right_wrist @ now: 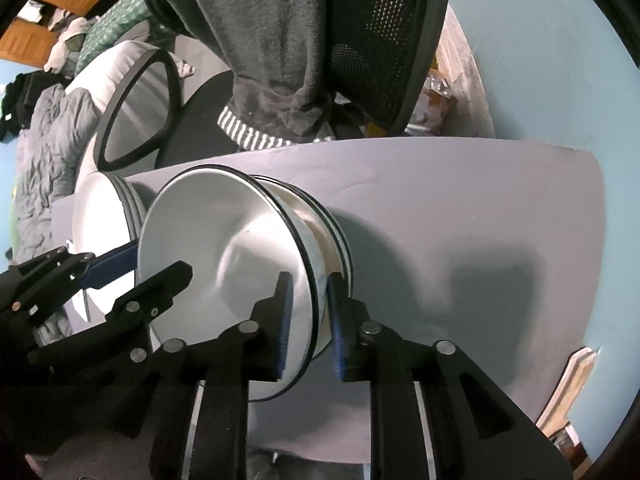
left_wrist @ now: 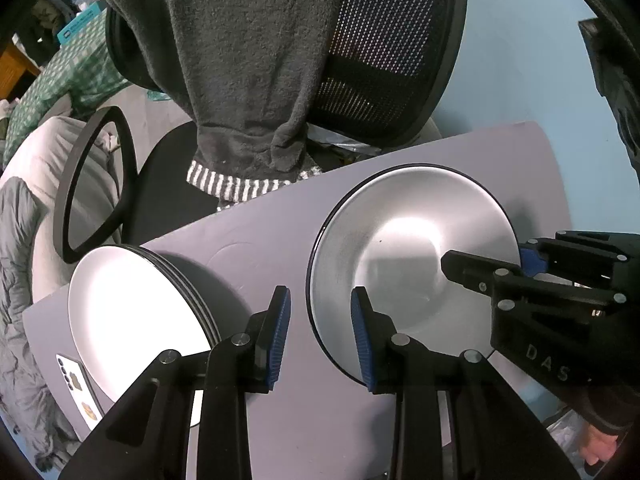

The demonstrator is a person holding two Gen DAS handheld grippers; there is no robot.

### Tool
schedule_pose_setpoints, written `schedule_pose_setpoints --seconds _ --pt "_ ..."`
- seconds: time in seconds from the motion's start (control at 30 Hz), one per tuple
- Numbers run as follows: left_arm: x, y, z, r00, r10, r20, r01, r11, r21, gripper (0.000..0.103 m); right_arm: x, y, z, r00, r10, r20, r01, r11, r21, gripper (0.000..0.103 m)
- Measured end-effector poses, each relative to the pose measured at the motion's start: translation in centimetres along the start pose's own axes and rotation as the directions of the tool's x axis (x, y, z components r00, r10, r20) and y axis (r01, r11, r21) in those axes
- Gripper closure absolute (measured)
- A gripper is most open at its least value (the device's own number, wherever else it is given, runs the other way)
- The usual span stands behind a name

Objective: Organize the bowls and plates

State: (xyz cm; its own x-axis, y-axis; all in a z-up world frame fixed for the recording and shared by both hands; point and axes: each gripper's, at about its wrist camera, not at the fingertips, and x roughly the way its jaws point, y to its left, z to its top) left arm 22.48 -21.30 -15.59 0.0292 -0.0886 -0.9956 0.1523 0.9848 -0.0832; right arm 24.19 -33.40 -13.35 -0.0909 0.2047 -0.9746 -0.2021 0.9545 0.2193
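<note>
We see a stack of white round bowls with thin black rims (right_wrist: 240, 240) standing on the pale grey desk (right_wrist: 460, 200), the top bowl wide and shallow-looking through the fisheye, glossy inside with a soft highlight near its centre (left_wrist: 412, 240). Under it at least two more black-edged rims show at the right side of the stack. To the left, near the desk's edge, lies a stack of flat white plates with dark rims (left_wrist: 136, 304), well apart from the bowls. The right hand-held gripper (right_wrist: 308, 320) straddles the near rim of the top bowl, one blue pad inside the bowl and one outside; a gap shows between the pads and the wall, so its grip looks released rather than clenched. The left hand-held gripper (left_wrist: 320, 336) hangs over bare desk between the plates and the bowls, its blue-padded fingers (left_wrist: 280, 332) parted with nothing between them, the right finger just beside the bowl's left rim; whether it touches we cannot tell. Behind the desk stands a black mesh office chair (left_wrist: 384, 60) with a dark grey fleece garment with a striped hem (left_wrist: 248, 80) draped over it. A phone-like card with small pictures (left_wrist: 76, 384) lies by the plates.
</note>
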Motion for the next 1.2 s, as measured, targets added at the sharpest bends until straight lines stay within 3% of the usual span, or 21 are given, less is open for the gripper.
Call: schedule_pose_setpoints --seconds 0.17,0.4,0.53,0.63,0.83,0.97,1.03,1.2 --pt "-0.4 0.1 0.1 1.0 -0.001 0.019 0.001 1.0 -0.006 0.059 -0.3 0.3 -0.2 1.0 -0.009 0.005 0.009 1.0 -0.01 0.085" --pt "-0.7 0.5 0.2 1.0 -0.008 0.028 0.008 1.0 -0.027 0.058 -0.8 0.4 -0.6 1.0 0.0 0.009 0.0 1.0 -0.015 0.082" --pt "-0.7 0.7 0.2 1.0 -0.007 0.028 0.008 0.999 -0.035 0.057 -1.3 0.7 -0.9 1.0 -0.018 0.022 0.019 0.999 -0.031 0.072" --pt "-0.8 0.8 0.1 0.999 -0.013 0.03 0.014 0.999 -0.043 0.057 -1.6 0.7 -1.0 0.998 -0.047 0.038 0.048 0.998 -0.04 0.07" --pt "-0.9 0.9 -0.2 0.999 -0.017 0.031 0.018 0.999 -0.048 0.054 -2.0 -0.2 -1.2 0.999 -0.032 0.044 0.034 0.999 -0.03 0.069" --pt "-0.7 1.3 -0.4 0.999 -0.021 0.035 0.023 0.997 -0.068 0.042 -2.1 -1.1 -1.4 0.998 -0.014 0.056 0.016 0.999 -0.029 0.058" --pt "-0.4 1.6 -0.6 0.999 -0.027 0.03 0.029 0.997 -0.077 0.042 -2.0 -1.5 -1.5 0.998 -0.013 0.06 0.015 0.999 -0.03 0.053" --pt "0.7 2.2 -0.6 0.998 -0.059 0.001 0.058 0.992 -0.11 0.042 -1.5 -2.6 -1.3 0.999 0.023 0.05 -0.021 0.999 -0.034 0.052"
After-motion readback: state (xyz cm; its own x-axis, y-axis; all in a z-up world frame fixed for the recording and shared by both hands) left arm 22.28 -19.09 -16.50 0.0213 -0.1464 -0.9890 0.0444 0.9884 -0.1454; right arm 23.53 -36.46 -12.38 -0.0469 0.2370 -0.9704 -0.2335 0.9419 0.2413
